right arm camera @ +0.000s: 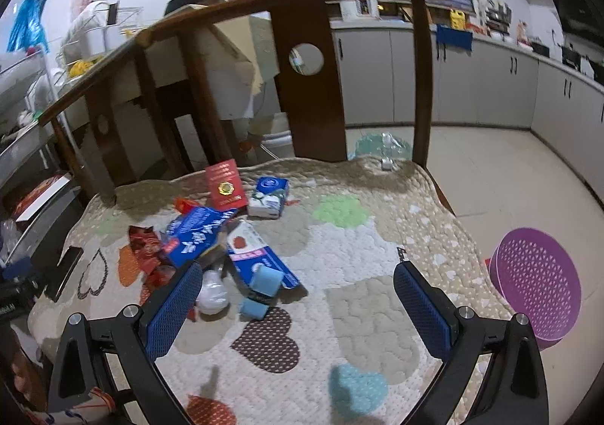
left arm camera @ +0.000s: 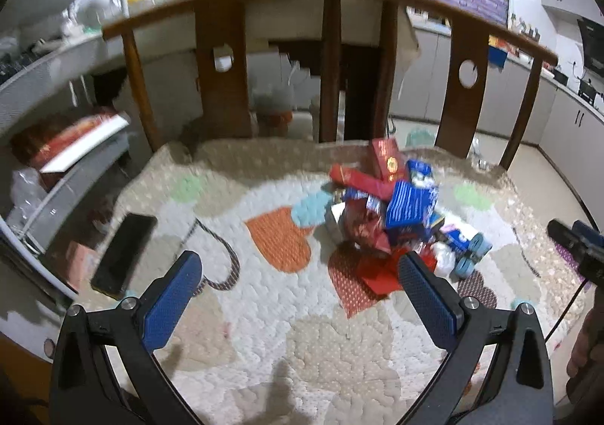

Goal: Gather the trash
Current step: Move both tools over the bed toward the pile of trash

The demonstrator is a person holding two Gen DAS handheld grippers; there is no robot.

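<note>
We had both claws spread wide and empty over the quilted heart-patterned seat cover [right arm camera: 362, 315]. The left gripper [left arm camera: 298, 292] sat near the trash heap, with its right finger just at the heap's near edge. The right gripper [right arm camera: 298, 296] hung to the heap's right, its left finger next to the crumpled white wad [right arm camera: 212, 292].

The trash was one loose pile toward the back of the cushion: a red booklet-like card with a gold emblem [right arm camera: 226, 187], a flattened blue carton with white lettering [right arm camera: 198, 236], a small blue-and-white box [right arm camera: 270, 196], a long blue-and-white carton with a red seal [right arm camera: 256, 255], two light-blue foam-looking cylinders [right arm camera: 264, 289] and torn red foil wrappers [right arm camera: 145, 251].

Our handling call: it all looked light. The cartons were thin card that would crush if squeezed flat, so we'd pinch across a narrow edge or corner. The cylinders looked soft and likely to roll, so we'd take them across the curved wall. The wad would compress, so grip it at the centre. The foil looked slippery, so grab a bunched fold.

A purple perforated plastic basket [right arm camera: 536, 296] stood on the floor beside the seat, probably the bin. A black phone [left arm camera: 122, 253] lay at the cushion's left edge. It wasn't trash, so we'd avoid it.
</note>
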